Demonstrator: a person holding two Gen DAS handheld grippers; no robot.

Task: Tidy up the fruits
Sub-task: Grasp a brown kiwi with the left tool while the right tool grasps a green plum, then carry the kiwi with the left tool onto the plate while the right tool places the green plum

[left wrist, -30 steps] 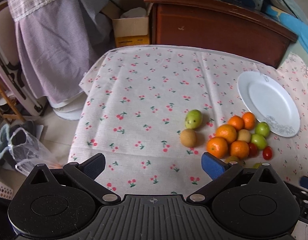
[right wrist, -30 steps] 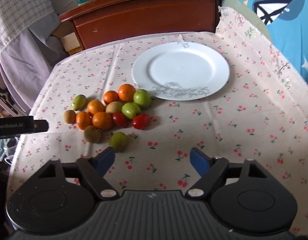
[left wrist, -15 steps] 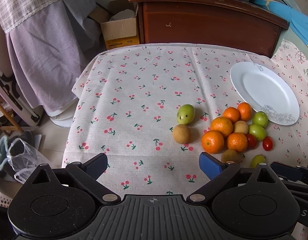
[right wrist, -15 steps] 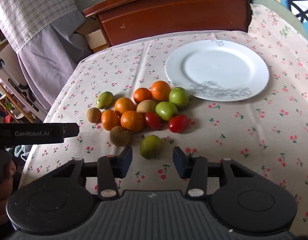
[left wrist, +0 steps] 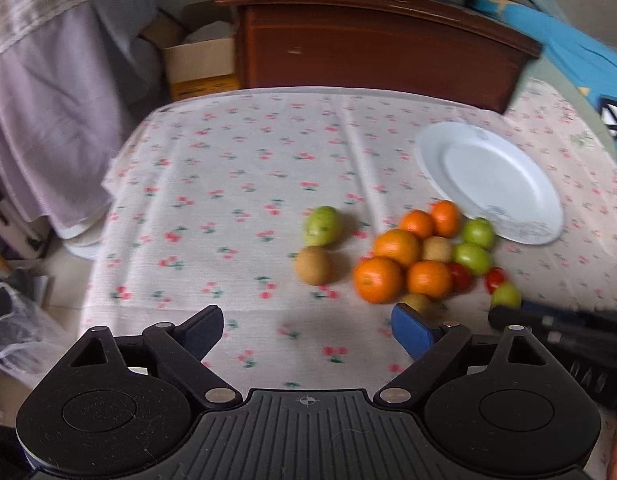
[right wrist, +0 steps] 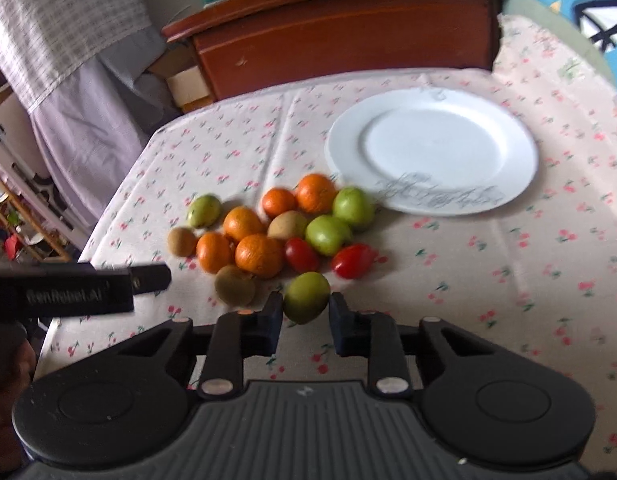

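A pile of fruit lies on the cherry-print tablecloth: several oranges, green fruits, brown kiwis and two red tomatoes. My right gripper is shut on a green fruit at the near edge of the pile; the same fruit shows in the left wrist view. My left gripper is open and empty, held above the cloth left of the pile. An empty white plate lies beyond the pile, and shows in the left wrist view.
One green fruit and one brown kiwi lie apart, left of the pile. A dark wooden headboard stands behind the table. A cardboard box and hanging cloth are at the left. The left gripper's body shows in the right view.
My right gripper moved forward and down to the nearest green fruit and closed its fingers on it. My left gripper shifted slightly and stayed open.
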